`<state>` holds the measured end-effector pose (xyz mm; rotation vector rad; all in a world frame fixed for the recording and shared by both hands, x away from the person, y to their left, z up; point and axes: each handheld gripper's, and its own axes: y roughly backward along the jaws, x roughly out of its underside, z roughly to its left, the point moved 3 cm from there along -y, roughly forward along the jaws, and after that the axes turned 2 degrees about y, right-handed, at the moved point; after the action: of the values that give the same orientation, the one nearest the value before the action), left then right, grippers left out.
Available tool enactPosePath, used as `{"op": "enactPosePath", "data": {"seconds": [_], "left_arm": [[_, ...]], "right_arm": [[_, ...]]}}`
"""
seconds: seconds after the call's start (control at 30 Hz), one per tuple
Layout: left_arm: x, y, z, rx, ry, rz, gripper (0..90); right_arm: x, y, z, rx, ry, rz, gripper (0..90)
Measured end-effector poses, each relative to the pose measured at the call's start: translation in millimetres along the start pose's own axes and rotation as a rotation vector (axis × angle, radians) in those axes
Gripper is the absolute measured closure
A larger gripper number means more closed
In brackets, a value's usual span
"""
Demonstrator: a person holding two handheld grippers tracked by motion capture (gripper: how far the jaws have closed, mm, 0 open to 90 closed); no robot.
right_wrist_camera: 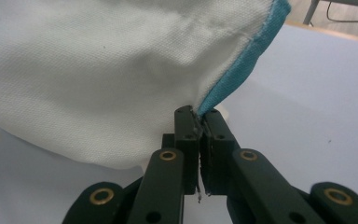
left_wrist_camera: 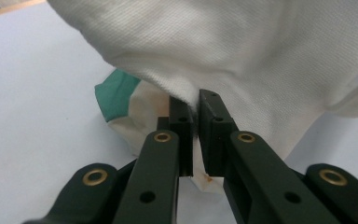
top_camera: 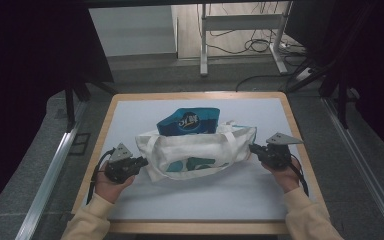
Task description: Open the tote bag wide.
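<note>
**Both grippers pinched on tote bag ends, bag slung between them**

Left gripper (top_camera: 141,162) is clamped on the white cloth at the left end of the tote bag (top_camera: 195,152); right gripper (top_camera: 253,148) is clamped on the bag's blue-edged right end. The bag's long axis runs straight from one gripper to the other, low over the table (top_camera: 200,200). A blue snack packet (top_camera: 190,120) pokes out of the bag's far side. Judgement: the hands are equally near, so the next move must keep them level and spread.

Pale yellow knit sleeves with ribbed cuffs cover both forearms. The black two-jaw left gripper (top_camera: 141,162) and black two-jaw right gripper (top_camera: 254,148) each carry a grey three-cornered plate at 12 o'clock, brass-ringed pivot screws, and a black trailing cable at 6 o'clock.
</note>
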<state>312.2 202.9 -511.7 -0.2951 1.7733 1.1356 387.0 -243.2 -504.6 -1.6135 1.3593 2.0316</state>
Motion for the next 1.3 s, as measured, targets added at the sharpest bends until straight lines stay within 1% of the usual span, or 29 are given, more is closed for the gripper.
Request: {"op": "enactPosePath", "data": {"seconds": [0.03, 0.17, 0.23, 0.3, 0.37, 0.4, 0.47, 0.63, 0.73, 0.77, 0.8, 0.87, 0.9, 0.93, 0.97, 1.0, 1.07, 1.13, 1.2, 1.3], "left_arm": [[0.4, -0.8, 0.4, 0.000, 0.002, 0.004, 85.0], [3.2, -5.3, 1.0, -0.008, -0.006, 0.026, 85.1], [4.7, -8.2, 1.9, -0.011, -0.002, 0.041, 85.2], [6.0, -11.1, 3.5, -0.014, 0.004, 0.055, 85.2], [8.4, -15.5, 5.3, -0.009, 0.017, 0.071, 85.3], [9.6, -18.5, 6.0, -0.012, 0.013, 0.087, 85.3], [9.4, -20.2, 6.6, -0.017, 0.016, 0.089, 85.4], [9.0, -21.3, 7.6, -0.016, 0.024, 0.092, 85.5], [9.0, -21.0, 7.4, -0.019, 0.021, 0.089, 85.3], [8.8, -20.0, 7.1, -0.026, 0.018, 0.087, 84.8], [8.5, -18.0, 6.5, -0.038, 0.010, 0.084, 83.9], [7.5, -12.6, 4.5, -0.055, 0.011, 0.073, 80.3], [6.7, -9.1, 3.4, -0.059, 0.011, 0.063, 75.9], [5.7, -5.1, 2.1, -0.071, 0.014, 0.045, 70.3], [4.1, 0.7, 0.8, -0.088, 0.015, 0.021, 65.7], [2.7, 4.6, 0.4, -0.095, 0.017, 0.006, 61.2], [-2.2, 15.0, 0.2, -0.119, 0.025, -0.028, 53.6], [-10.0, 26.5, -0.8, -0.126, 0.034, -0.068, 50.2], [-20.7, 39.7, -4.0, -0.113, 0.038, -0.114, 48.3], [-33.9, 51.5, -8.6, -0.096, 0.032, -0.152, 47.3]], "right_arm": [[3.1, -2.4, 1.0, -0.002, 0.008, 0.018, 85.3], [5.8, -5.0, 3.1, -0.001, 0.023, 0.042, 85.4], [8.9, -7.3, 3.9, -0.003, 0.032, 0.063, 85.5], [9.6, -7.8, 4.0, -0.004, 0.030, 0.068, 85.5], [11.4, -9.5, 4.2, -0.008, 0.029, 0.077, 85.5], [12.1, -10.6, 4.3, -0.007, 0.031, 0.080, 85.6], [12.5, -10.9, 4.3, -0.008, 0.030, 0.081, 85.6], [15.3, -13.0, 3.2, -0.012, 0.023, 0.089, 85.6], [15.3, -13.0, 3.5, -0.010, 0.022, 0.089, 85.4], [15.1, -12.6, 3.4, -0.011, 0.020, 0.089, 84.4], [14.9, -12.1, 3.3, -0.008, 0.015, 0.090, 80.8], [14.8, -11.3, 2.7, -0.019, 0.005, 0.096, 70.7], [14.2, -10.2, 2.5, -0.022, -0.002, 0.089, 64.2], [13.0, -8.5, 2.0, -0.007, -0.007, 0.081, 57.3], [11.3, -6.8, 1.5, 0.004, -0.012, 0.070, 53.0], [8.5, -3.9, 1.2, 0.014, -0.020, 0.053, 49.0], [3.9, 0.7, 0.9, 0.030, -0.036, 0.030, 44.2], [-1.7, 7.8, 1.0, 0.043, -0.048, 0.002, 40.8], [-9.6, 17.9, 1.4, 0.053, -0.062, -0.032, 38.9], [-23.3, 31.9, 0.6, 0.046, -0.073, -0.084, 39.1]]}}
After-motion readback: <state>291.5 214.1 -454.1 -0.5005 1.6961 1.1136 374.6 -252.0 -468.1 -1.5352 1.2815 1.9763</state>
